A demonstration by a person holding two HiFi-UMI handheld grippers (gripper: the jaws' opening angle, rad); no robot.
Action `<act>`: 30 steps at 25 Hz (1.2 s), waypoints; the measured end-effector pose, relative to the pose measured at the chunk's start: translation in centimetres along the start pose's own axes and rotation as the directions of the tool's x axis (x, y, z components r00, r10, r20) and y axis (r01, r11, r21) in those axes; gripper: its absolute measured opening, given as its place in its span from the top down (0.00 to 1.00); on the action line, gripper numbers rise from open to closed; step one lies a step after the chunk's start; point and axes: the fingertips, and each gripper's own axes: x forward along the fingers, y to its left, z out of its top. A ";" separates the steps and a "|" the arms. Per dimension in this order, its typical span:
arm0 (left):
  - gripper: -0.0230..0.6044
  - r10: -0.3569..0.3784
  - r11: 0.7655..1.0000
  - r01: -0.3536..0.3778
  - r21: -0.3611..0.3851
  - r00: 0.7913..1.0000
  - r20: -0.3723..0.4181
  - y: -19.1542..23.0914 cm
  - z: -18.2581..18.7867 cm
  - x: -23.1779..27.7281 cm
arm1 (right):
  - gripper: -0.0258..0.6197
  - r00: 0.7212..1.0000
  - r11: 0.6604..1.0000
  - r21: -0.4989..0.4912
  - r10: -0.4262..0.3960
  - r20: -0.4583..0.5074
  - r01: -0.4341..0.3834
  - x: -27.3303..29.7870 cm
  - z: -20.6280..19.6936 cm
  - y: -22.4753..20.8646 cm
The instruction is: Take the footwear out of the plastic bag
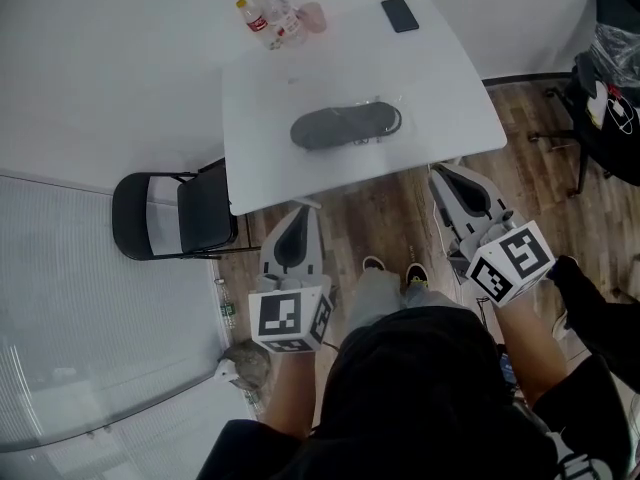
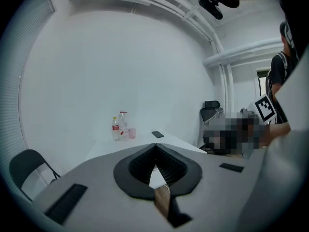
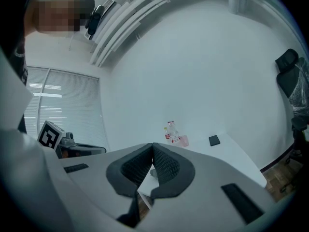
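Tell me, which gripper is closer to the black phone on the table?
Right. The right gripper hangs off the table's near edge on the phone's side; the left gripper hangs further left.

white table (image 1: 440,118), bottles (image 1: 265,13), pink cup (image 1: 313,16), phone (image 1: 400,14), black chair (image 1: 170,215)

Head cam: up high, looks steeply down on table (image 1: 440,108), well back from it. Cam on left gripper (image 1: 305,208): low, short of table edge, faces across top to wall (image 2: 120,71). Cam on right gripper (image 1: 440,170): same deal, from other side. All three share bottles (image 1: 268,18), phone (image 1: 400,14).
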 end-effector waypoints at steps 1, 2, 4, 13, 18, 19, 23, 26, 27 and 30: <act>0.93 -0.002 1.000 0.002 0.005 1.000 -0.004 0.2 -0.1 0.3 | 0.93 1.000 1.000 0.003 -0.003 -0.002 0.003 0.2 -0.1 -0.2; 0.93 -0.005 1.000 0.005 0.014 1.000 -0.009 0.3 -0.2 0.7 | 0.93 1.000 1.000 0.004 -0.006 -0.004 0.006 0.5 -0.2 -0.4; 0.93 -0.013 0.999 0.014 0.033 1.000 -0.022 0.7 -0.3 1.8 | 0.93 1.000 1.000 0.002 -0.013 -0.008 0.013 1.1 -0.2 -0.8; 0.93 -0.059 0.977 0.081 0.198 0.992 -0.115 4.3 -1.9 10.8 | 0.93 0.997 0.998 -0.023 -0.057 -0.058 0.055 6.1 -1.2 -3.3; 0.93 -0.167 0.936 0.234 0.262 0.953 -0.255 7.6 -4.3 17.4 | 0.93 0.993 0.997 -0.026 -0.079 -0.087 0.077 10.0 -1.7 -5.1; 0.93 -0.196 0.921 0.279 0.273 0.936 -0.293 8.3 -5.0 18.7 | 0.93 0.992 0.996 -0.027 -0.084 -0.093 0.081 10.6 -1.8 -5.5; 0.49 -0.340 0.841 0.490 0.229 0.808 -0.482 10.5 -8.3 23.7 | 0.93 0.987 0.994 -0.034 -0.104 -0.119 0.101 13.3 -2.2 -7.1; 0.41 -0.420 0.757 0.627 0.183 0.682 -0.599 11.5 -10.9 27.0 | 0.93 0.983 0.992 -0.045 -0.123 -0.137 0.118 15.3 -2.6 -8.0; 0.38 -0.433 0.721 0.671 0.172 0.630 -0.644 11.8 -12.0 27.9 | 0.93 0.981 0.991 -0.052 -0.129 -0.143 0.122 16.0 -2.7 -8.1; 0.30 -0.443 0.594 0.794 0.128 0.456 -0.772 12.4 -15.4 29.9 | 0.93 0.976 0.988 -0.071 -0.149 -0.161 0.140 17.7 -3.0 -8.7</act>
